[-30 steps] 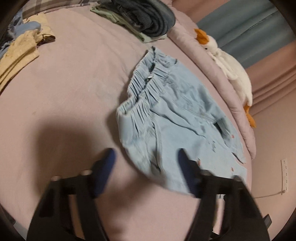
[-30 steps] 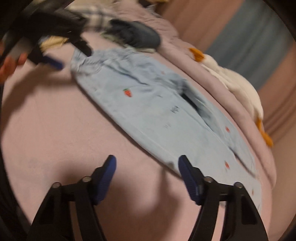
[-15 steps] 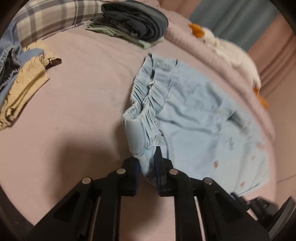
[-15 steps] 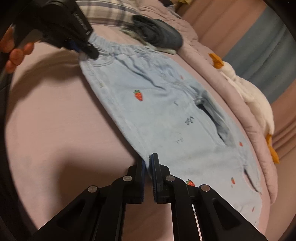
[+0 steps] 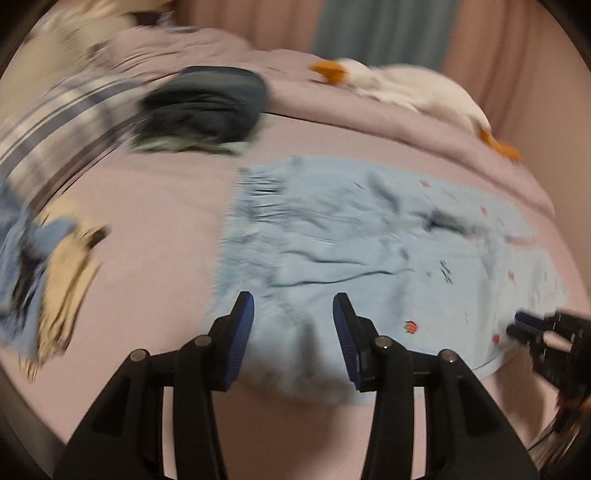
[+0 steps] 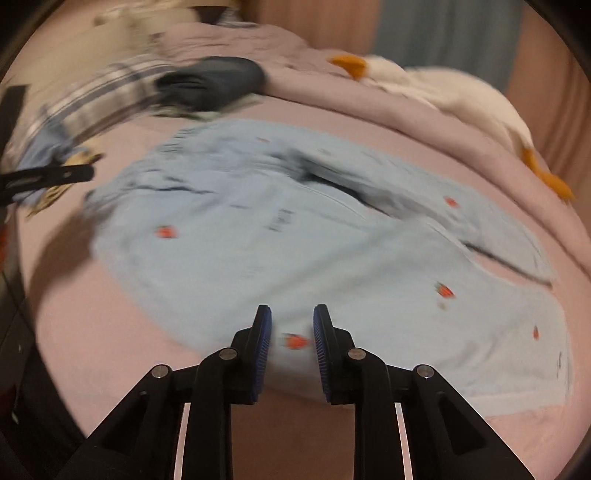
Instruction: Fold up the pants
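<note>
Pants (image 5: 369, 251) lie spread mid-frame on the bed (image 5: 155, 206), folded lengthwise at most and cross-folds left, while my left claw (image 5: 291, 325) and right claw (image 6: 291, 341) are opening, gripping nothing.

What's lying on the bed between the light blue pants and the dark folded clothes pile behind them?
Nothing but a bare strip of pink bedsheet separates the light blue carrot-print pants from the dark navy folded clothes pile; the left wrist view shows it, though blurred.

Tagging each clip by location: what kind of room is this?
Most likely a bedroom: pants lie on a pink bed, with a plush goose by the curtains.
</note>
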Motion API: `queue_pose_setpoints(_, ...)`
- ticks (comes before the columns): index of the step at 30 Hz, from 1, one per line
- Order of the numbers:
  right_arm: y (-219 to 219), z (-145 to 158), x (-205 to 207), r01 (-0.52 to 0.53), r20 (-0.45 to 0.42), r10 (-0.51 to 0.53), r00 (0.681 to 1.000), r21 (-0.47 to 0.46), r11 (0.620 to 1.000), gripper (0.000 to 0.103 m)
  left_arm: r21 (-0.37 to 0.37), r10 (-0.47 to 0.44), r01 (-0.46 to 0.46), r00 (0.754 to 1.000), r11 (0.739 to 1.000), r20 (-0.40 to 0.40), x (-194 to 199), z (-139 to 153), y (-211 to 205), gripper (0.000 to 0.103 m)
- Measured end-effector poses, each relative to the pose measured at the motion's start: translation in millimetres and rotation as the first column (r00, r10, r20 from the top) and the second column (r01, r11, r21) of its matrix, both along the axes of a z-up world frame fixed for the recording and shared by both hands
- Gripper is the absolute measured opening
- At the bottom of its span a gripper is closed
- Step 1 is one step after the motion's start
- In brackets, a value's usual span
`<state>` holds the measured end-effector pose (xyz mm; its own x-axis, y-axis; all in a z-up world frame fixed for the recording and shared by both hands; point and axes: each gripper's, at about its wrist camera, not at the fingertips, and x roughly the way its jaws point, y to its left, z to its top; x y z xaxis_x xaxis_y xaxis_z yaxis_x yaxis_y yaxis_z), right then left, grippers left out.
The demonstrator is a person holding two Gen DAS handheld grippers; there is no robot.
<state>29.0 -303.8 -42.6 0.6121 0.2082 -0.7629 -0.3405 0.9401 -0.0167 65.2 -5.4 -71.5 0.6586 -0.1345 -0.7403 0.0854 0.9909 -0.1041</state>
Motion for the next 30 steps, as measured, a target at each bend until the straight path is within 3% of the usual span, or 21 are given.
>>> queue_pose_setpoints(2,-10,-16,8,0.045,-0.058,-0.050,0.997,-0.080,0.996,0.022,0.060,-0.036,0.040,0.997,0.997,-0.066,13,-16,-10,0.046)
queue_pose_setpoints(3,-14,-26,8,0.058,-0.096,-0.071,0.993,-0.136,0.989,0.022,0.121,-0.037,0.056,0.988,0.991,-0.149,21,-34,-12,0.045)
queue_pose_setpoints(4,-22,-39,6,0.050,-0.157,-0.081,0.984,-0.187,0.981,0.022,0.131,-0.052,0.080,0.978,0.988,-0.204,22,-48,-10,0.043)
queue_pose_setpoints(6,-36,-36,-3,0.054,-0.188,-0.083,0.979,-0.158,0.986,0.022,0.084,-0.092,0.105,0.985,0.991,-0.147,11,-51,3,0.044)
queue_pose_setpoints(9,-51,-38,-8,0.054,-0.294,-0.104,0.950,-0.174,0.983,0.023,0.053,-0.124,0.133,0.982,0.990,-0.144,5,-46,13,0.042)
queue_pose_setpoints(11,-59,-35,-9,0.036,-0.305,-0.075,0.949,-0.131,0.991,0.024,0.046,-0.141,0.149,0.981,0.988,-0.133,7,-40,17,0.045)
queue_pose_setpoints(12,-62,-31,-7,0.036,-0.305,-0.066,0.950,-0.101,0.994,0.024,0.032,-0.145,0.151,0.981,0.988,-0.129,10,-36,17,0.047)
queue_pose_setpoints(14,-65,-16,2,0.042,-0.257,-0.046,0.965,-0.022,0.999,0.026,0.022,-0.140,0.143,0.986,0.989,-0.092,18,-24,14,0.069)
queue_pose_setpoints(16,-68,-2,16,0.043,-0.198,-0.025,0.980,0.086,0.995,0.036,0.040,-0.133,0.134,0.991,0.990,-0.035,30,-10,11,0.077)
queue_pose_setpoints(17,-68,2,24,0.044,-0.181,-0.021,0.983,0.119,0.992,0.048,0.051,-0.133,0.134,0.991,0.990,-0.020,36,-5,8,0.077)
queue_pose_setpoints(18,-66,5,36,0.038,-0.162,-0.014,0.987,0.147,0.988,0.052,0.068,-0.136,0.136,0.991,0.988,-0.003,53,0,5,0.077)
queue_pose_setpoints(20,-59,9,56,0.013,-0.136,0.010,0.991,0.170,0.985,0.052,0.079,-0.140,0.138,0.990,0.987,0.015,79,7,1,0.076)
queue_pose_setpoints(26,-40,35,152,-0.059,-0.013,0.063,0.998,0.175,0.983,0.053,0.047,-0.142,0.144,0.989,0.989,-0.047,163,13,10,0.076)
queue_pose_setpoints(30,-26,34,221,-0.070,-0.011,0.071,0.997,0.090,0.993,0.053,0.051,-0.191,0.197,0.976,0.979,-0.103,203,5,20,0.076)
